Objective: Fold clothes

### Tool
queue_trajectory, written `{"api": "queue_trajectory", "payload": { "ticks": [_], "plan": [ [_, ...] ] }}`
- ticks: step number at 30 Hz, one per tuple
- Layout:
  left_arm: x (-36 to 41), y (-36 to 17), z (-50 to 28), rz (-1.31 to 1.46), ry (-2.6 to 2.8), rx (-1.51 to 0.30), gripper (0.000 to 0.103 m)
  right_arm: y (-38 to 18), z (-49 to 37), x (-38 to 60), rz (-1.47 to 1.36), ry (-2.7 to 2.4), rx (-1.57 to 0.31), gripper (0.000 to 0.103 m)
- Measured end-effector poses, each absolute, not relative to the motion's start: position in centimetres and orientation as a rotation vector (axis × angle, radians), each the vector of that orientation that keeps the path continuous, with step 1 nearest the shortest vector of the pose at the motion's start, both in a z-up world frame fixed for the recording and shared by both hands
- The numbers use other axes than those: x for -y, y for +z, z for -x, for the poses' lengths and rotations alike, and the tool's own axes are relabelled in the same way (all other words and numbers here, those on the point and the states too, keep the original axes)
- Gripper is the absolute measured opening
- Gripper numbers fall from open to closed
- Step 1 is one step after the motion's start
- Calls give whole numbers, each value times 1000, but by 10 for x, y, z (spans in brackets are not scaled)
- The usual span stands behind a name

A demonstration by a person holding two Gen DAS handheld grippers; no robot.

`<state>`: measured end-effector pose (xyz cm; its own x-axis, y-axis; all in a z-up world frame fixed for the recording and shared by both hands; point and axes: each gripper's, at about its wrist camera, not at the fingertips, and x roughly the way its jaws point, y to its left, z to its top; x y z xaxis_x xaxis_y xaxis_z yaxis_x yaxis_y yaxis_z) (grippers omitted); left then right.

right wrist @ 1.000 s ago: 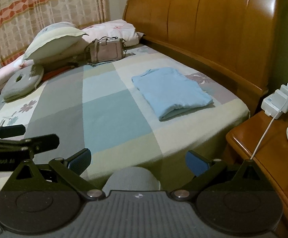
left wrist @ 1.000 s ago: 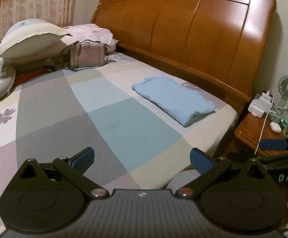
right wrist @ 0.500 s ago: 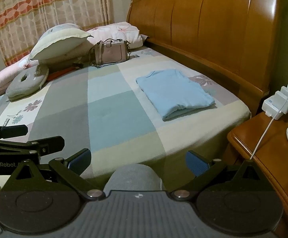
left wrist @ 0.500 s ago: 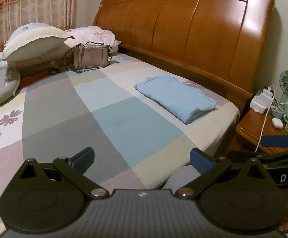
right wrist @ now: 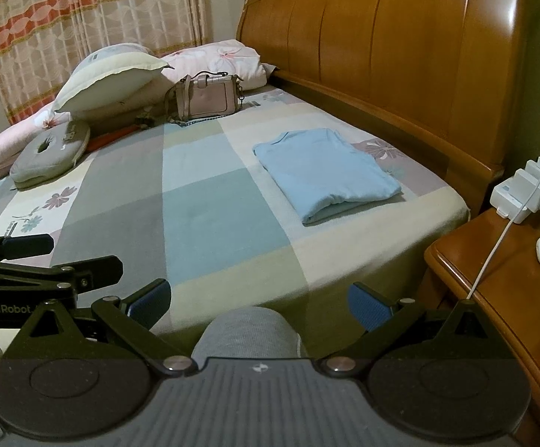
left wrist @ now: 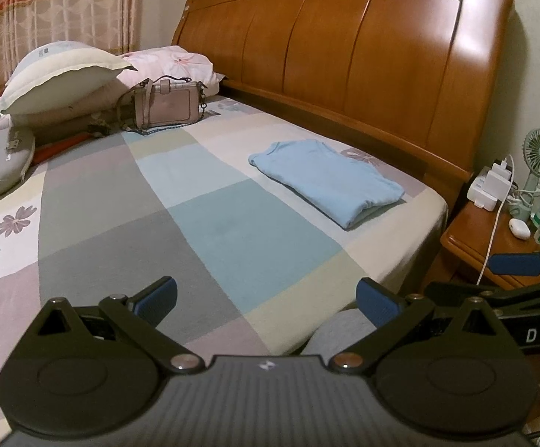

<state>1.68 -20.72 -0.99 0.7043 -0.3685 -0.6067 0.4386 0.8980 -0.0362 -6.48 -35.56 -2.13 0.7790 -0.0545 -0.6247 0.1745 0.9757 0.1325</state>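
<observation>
You held both grippers, left and right, spread wide and empty, clear of the bed. The shirt lay folded at two o'clock, near the headboard.

- Left tool: black linkage arms, silver pivot screws, blue ribbed pads.
- Right tool: same build; "GenRobot" lettering at left frame edge.
- Grey trouser knee, lower centre.
</observation>
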Motion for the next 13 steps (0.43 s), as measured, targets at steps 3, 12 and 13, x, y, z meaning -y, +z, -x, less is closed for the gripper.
{"api": "queue_trajectory", "payload": {
  "ticks": [3, 12, 13],
  "plan": [
    [208, -10, -17, -118, -448, -651, 102, -21, 65, 356, -188, -124, -668, 103],
    [209, -11, -16, -119, -449, -648, 102, -22, 66, 355, -188, -125, -668, 103],
    [209, -11, -16, -118, -450, -648, 102, -22, 66, 355, -188, -126, -668, 103]
  ]
}}
